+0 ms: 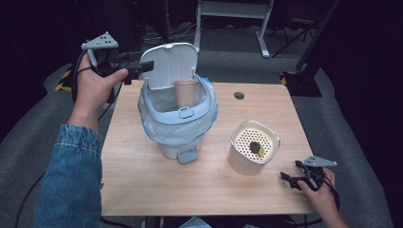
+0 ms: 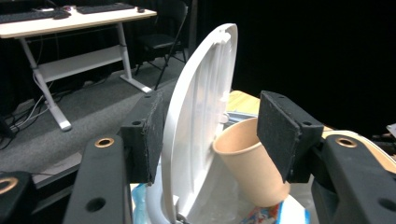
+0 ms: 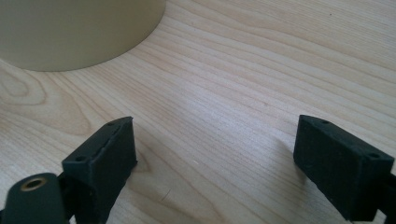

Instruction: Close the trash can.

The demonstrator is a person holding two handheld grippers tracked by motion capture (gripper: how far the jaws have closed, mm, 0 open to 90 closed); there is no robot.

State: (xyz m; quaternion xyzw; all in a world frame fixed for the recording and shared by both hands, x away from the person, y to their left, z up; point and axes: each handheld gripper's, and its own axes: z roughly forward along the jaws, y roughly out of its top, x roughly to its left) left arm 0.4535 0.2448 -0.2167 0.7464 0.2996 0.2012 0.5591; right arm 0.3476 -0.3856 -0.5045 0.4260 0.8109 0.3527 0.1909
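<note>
Already done: paper cup (image 1: 185,93) inside the pedal bin (image 1: 177,124).
Left gripper (image 2: 210,135): parted around the raised lid (image 2: 201,116), unclamped.
Right gripper (image 3: 215,158): agape, empty.
Left: shut lid.

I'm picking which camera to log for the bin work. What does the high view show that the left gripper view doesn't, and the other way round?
High view alone: the whole wooden table, the bin's foot pedal, the perforated cream container with a dark scrap inside, and the right gripper at the table's near right corner.

Left gripper view alone: a desk with keyboards and a folding chair behind, and the left gripper's fingers either side of the lid's edge, open.

Both: the raised white lid, the paper cup in the lined bin.
</note>
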